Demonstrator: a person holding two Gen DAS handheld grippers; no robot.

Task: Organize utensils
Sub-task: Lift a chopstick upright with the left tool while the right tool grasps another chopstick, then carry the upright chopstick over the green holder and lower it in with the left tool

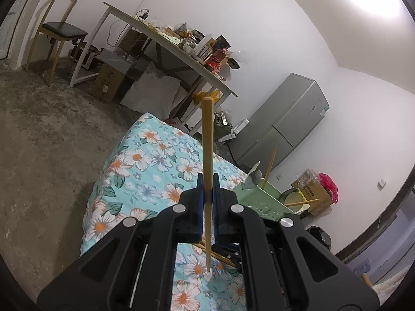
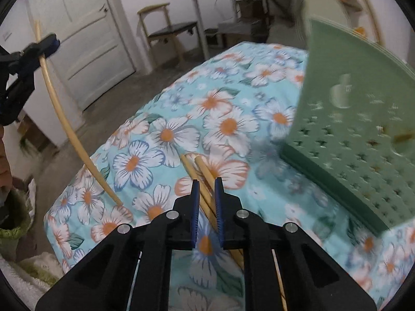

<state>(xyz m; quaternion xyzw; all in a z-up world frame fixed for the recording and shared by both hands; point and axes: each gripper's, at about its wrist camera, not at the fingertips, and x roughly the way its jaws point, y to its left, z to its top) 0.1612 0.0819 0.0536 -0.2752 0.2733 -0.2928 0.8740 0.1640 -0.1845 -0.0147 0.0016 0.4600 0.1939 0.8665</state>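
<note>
The task was partly done. In the left wrist view the green perforated utensil holder [image 1: 262, 202] stood on the floral-covered bench [image 1: 145, 155], to the right of the claw, and it already had things in it: one chopstick [image 1: 269, 165] leaning upright, a grey spoon [image 1: 253, 177], and another chopstick [image 1: 302, 203] lying across the part with a pale bowl-like item that I could not name surely.

The left claw [image 1: 207, 189] was closed tight on a single bamboo chopstick [image 1: 208, 140]. This chopstick stood nearly upright, and in the right wrist view its lower tip looked to be touching or just above the cloth. So it was lifted but not yet placed in the holder.

The right claw [image 2: 207, 194] had its jaws almost together around two more chopsticks [image 2: 201, 178] that lay on the cloth, near the holder's left wall. The blue pads [image 2: 219, 202] looked close against the sticks, but a small gap remained visible, so I could not tell whether the grip was already firm; the sticks seemed not yet lifted.

In my judgement at least three chopsticks were left to put into the holder. Whether other utensils waited outside the views, I could not say.
</note>
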